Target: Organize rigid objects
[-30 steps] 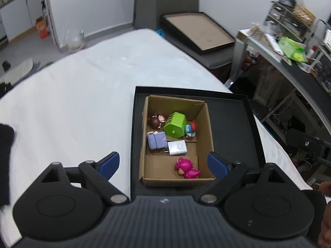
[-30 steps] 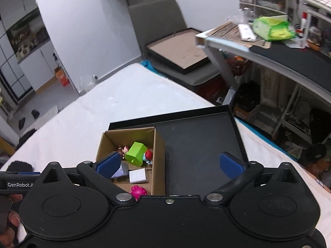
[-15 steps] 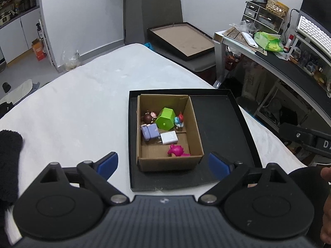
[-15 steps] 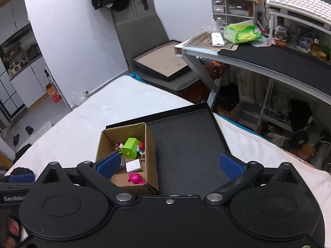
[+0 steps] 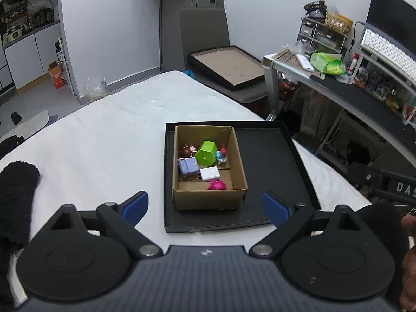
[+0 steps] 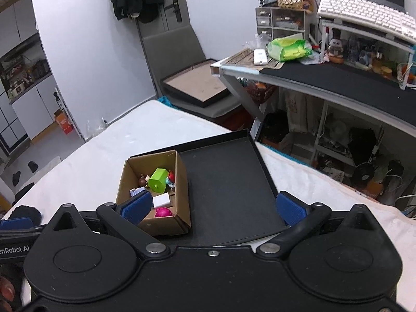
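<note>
light: bright, even, diffuse indoor | shadows: soft, faint beside the cardboard box (image 5: pixel 209 197) | glare: mild washout on the white bed sheet (image 5: pixel 109 140) | focus: sharp centre | distortion: strong fisheye bending walls and desk (image 6: pixel 338 83) at edges, dark corner vignette
</note>
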Available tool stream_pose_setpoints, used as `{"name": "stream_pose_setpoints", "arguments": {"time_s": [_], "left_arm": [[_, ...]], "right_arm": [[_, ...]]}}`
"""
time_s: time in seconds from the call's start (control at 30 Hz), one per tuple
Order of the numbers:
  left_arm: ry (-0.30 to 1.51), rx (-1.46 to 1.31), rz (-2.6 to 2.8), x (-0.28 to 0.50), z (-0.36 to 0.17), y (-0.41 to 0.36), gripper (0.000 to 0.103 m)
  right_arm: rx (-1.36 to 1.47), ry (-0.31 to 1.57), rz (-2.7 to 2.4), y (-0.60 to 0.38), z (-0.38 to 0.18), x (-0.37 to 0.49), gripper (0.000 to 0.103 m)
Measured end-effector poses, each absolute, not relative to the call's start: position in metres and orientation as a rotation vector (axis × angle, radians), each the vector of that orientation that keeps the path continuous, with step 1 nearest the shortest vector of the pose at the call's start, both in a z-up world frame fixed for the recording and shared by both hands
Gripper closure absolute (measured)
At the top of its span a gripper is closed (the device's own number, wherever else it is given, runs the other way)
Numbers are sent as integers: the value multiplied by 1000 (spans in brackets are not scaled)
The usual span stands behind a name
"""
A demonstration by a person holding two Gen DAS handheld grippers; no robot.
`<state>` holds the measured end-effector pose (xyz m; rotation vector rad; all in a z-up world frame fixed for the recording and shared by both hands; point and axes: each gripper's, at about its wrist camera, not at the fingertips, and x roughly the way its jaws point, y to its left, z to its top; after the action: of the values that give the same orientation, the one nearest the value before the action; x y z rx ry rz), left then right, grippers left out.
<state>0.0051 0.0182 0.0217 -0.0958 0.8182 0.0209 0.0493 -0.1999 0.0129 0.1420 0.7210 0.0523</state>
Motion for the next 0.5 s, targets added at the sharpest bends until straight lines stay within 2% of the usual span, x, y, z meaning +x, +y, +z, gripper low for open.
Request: {"name": "stream_pose_setpoints", "arguments": {"time_s": [0.5], "left_arm": [[772, -77, -5, -20, 34, -2, 9]], "right_arm": [[145, 707, 96, -205, 24, 19, 0]]}}
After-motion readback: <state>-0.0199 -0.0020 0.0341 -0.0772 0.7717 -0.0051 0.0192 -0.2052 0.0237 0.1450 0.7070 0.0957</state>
